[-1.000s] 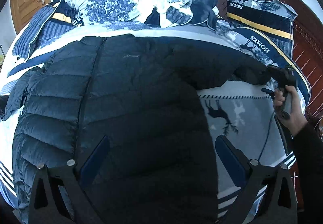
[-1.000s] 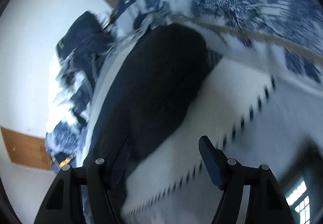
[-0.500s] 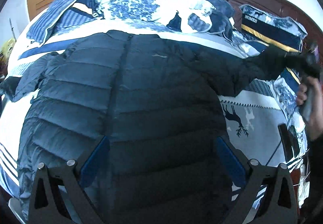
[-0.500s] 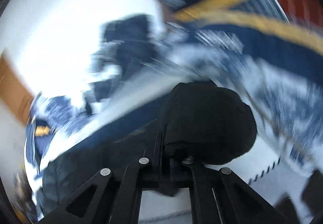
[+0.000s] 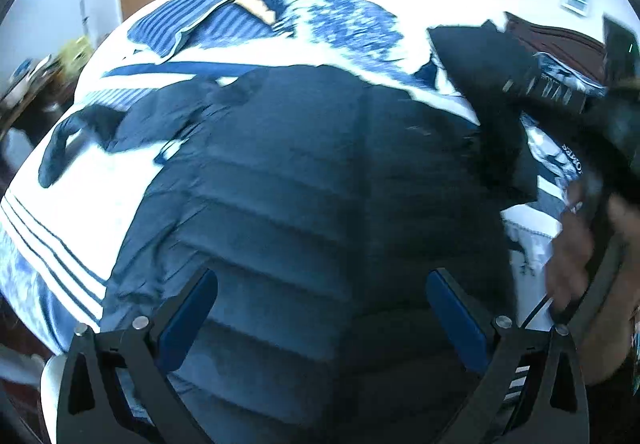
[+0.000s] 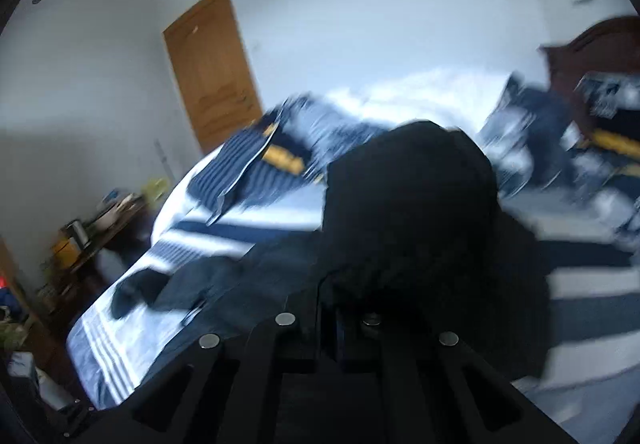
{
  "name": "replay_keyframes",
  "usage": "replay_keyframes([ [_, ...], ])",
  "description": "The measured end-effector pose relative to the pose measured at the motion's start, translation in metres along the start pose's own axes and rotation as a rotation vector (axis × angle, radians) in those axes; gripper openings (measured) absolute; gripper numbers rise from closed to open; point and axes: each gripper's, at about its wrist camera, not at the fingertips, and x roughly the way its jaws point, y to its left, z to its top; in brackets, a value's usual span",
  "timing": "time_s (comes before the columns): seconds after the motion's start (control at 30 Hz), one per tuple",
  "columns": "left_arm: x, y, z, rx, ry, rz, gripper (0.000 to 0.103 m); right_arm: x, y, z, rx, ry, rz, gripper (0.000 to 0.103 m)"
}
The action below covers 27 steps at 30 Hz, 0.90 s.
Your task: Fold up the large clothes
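A large dark blue puffer jacket lies spread on the bed, its left sleeve stretched to the left. My left gripper is open and empty, hovering over the jacket's lower body. My right gripper is shut on the jacket's right sleeve and holds it lifted above the bed. In the left wrist view that sleeve rises at the upper right, with the holding hand below it.
The bed has a white and blue striped cover, rumpled blue patterned bedding and pillows by a dark wooden headboard. A wooden door stands behind. A cluttered side table is left of the bed.
My right gripper closed on the right sleeve's end and lifted it up and leftward over the jacket. My left gripper stayed open and shifted over the jacket's body.
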Motion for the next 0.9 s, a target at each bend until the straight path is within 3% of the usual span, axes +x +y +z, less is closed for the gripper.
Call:
replay_keyframes([
  [0.07,0.007,0.013,-0.003,-0.019,0.017,0.021,0.103,0.025,0.007,-0.027,0.037,0.048,0.052,0.007],
  [0.13,0.014,0.022,-0.005,-0.035,0.033,0.045,0.103,0.050,0.005,-0.053,0.062,0.116,0.063,0.020],
  [0.2,0.018,0.025,-0.004,-0.050,0.042,0.055,0.103,0.070,-0.010,-0.072,0.145,0.236,0.092,0.057],
  [0.27,0.024,0.019,-0.002,-0.068,0.050,0.047,0.103,0.066,-0.027,-0.075,0.198,0.259,0.163,0.066],
  [0.37,0.034,-0.002,-0.001,-0.073,0.076,0.010,0.103,0.035,-0.069,-0.064,0.308,0.180,0.208,0.070],
  [0.5,0.057,-0.044,-0.001,-0.075,0.141,-0.103,0.103,0.000,-0.146,-0.070,0.506,0.088,0.209,0.075],
  [0.67,0.112,-0.042,0.015,-0.250,0.220,-0.146,0.103,-0.021,-0.230,-0.099,0.781,0.053,0.171,0.074],
  [0.73,0.126,-0.033,0.022,-0.338,0.204,-0.163,0.103,-0.016,-0.249,-0.114,0.892,0.027,0.209,0.073],
  [0.8,0.135,-0.031,0.033,-0.363,0.179,-0.169,0.103,-0.002,-0.259,-0.130,0.974,0.070,0.255,0.061],
  [0.9,0.147,-0.023,0.053,-0.408,0.148,-0.180,0.103,0.014,-0.264,-0.135,1.038,0.092,0.318,0.059],
])
